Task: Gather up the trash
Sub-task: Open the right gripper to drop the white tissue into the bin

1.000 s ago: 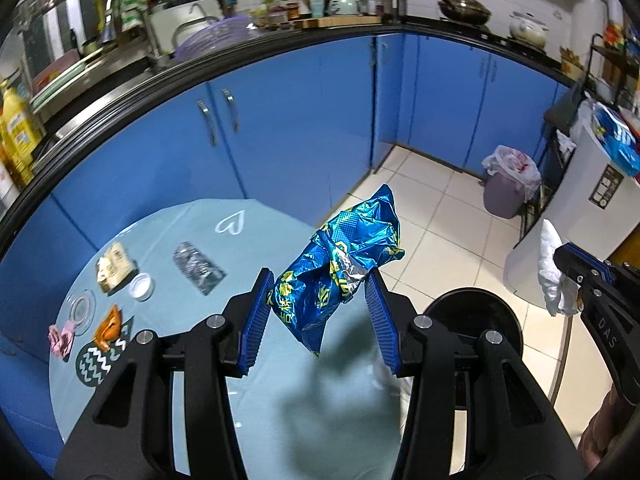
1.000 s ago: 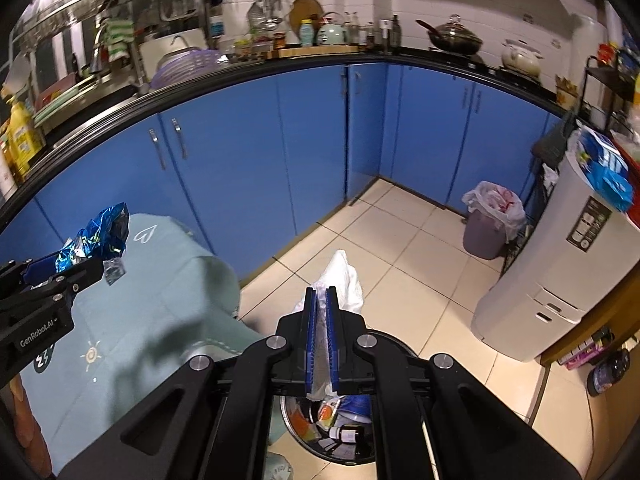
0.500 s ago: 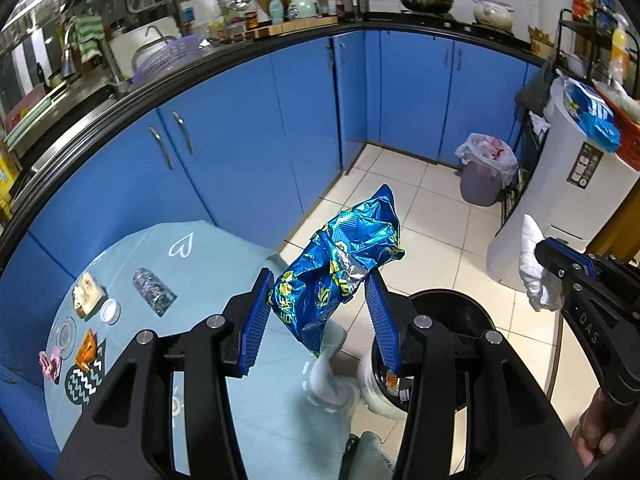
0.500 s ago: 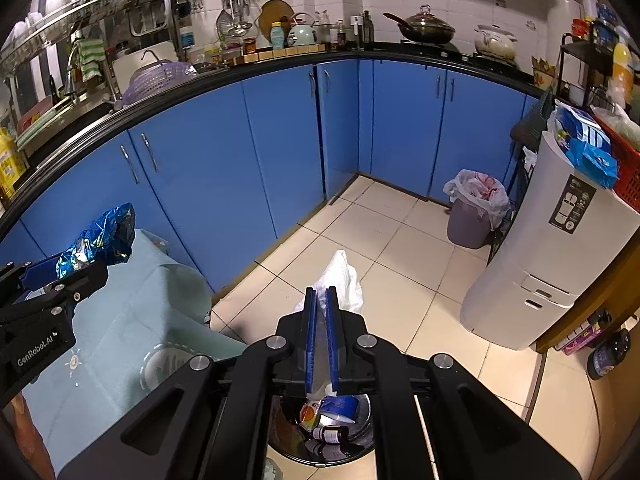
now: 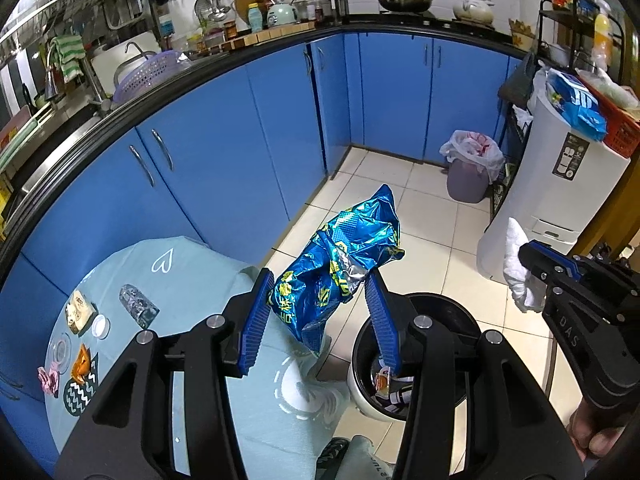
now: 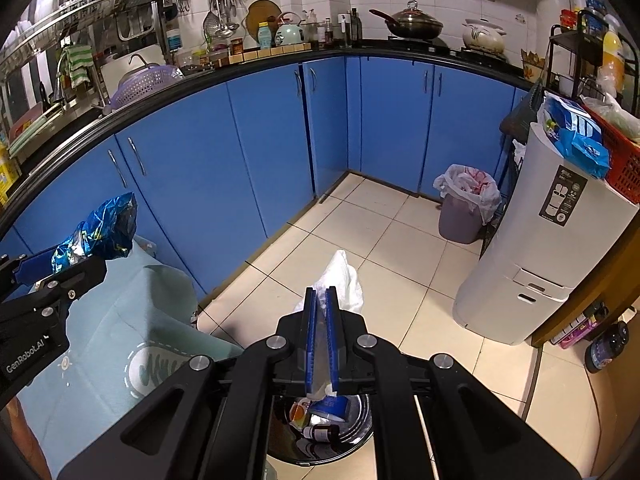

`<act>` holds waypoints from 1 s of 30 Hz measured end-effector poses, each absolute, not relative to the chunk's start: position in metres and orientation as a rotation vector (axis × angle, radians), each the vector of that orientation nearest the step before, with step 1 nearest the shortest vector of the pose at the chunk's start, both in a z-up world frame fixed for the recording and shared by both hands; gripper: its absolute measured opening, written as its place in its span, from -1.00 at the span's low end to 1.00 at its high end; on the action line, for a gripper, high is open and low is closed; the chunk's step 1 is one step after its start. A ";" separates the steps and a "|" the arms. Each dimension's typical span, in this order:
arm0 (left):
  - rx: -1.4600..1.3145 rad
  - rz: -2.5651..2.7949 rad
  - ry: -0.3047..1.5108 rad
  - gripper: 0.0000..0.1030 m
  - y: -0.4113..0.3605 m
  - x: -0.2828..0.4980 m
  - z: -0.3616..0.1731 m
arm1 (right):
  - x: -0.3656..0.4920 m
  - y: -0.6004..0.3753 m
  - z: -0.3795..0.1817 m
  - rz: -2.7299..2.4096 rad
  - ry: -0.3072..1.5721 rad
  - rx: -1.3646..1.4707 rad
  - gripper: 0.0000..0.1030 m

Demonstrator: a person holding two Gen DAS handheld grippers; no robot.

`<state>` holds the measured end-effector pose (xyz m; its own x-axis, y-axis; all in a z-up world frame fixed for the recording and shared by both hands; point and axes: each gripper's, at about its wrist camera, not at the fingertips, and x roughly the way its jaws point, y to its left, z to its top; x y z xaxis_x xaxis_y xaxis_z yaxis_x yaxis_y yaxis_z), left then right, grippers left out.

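Note:
My left gripper (image 5: 318,284) is shut on a crumpled blue foil snack bag (image 5: 340,260) and holds it in the air by the table's right edge, beside the black-lined trash bin (image 5: 460,316). The bag also shows in the right wrist view (image 6: 100,232). My right gripper (image 6: 321,300) is shut on a white crumpled tissue (image 6: 340,280) directly above the bin (image 6: 320,436), which holds bottles and wrappers. The tissue shows in the left wrist view (image 5: 518,264).
The round table (image 5: 180,276) with a pale blue cloth carries several small wrappers, a cap and a foil piece (image 5: 138,306) at the left. Blue cabinets (image 6: 260,152) run behind. A second bin with a white bag (image 6: 464,204) and a white appliance (image 6: 540,248) stand at the right.
Both grippers have moved right, off the table toward the bin, with bag and tissue still held. The bin has come fully under the right gripper.

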<state>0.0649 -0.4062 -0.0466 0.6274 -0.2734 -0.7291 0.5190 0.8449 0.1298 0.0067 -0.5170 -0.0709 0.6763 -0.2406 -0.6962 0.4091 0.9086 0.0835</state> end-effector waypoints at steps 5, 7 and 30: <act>0.348 -0.464 0.767 -0.06 -0.408 0.064 -0.046 | 0.007 -0.519 -0.073 -0.361 0.756 0.249 -0.89; 0.348 -0.464 0.767 -0.06 -0.409 0.064 -0.046 | 0.008 -0.519 -0.073 -0.362 0.758 0.244 -0.89; 0.354 -0.472 0.761 -0.06 -0.410 0.060 -0.044 | 0.003 -0.532 -0.077 -0.271 0.745 0.352 -0.82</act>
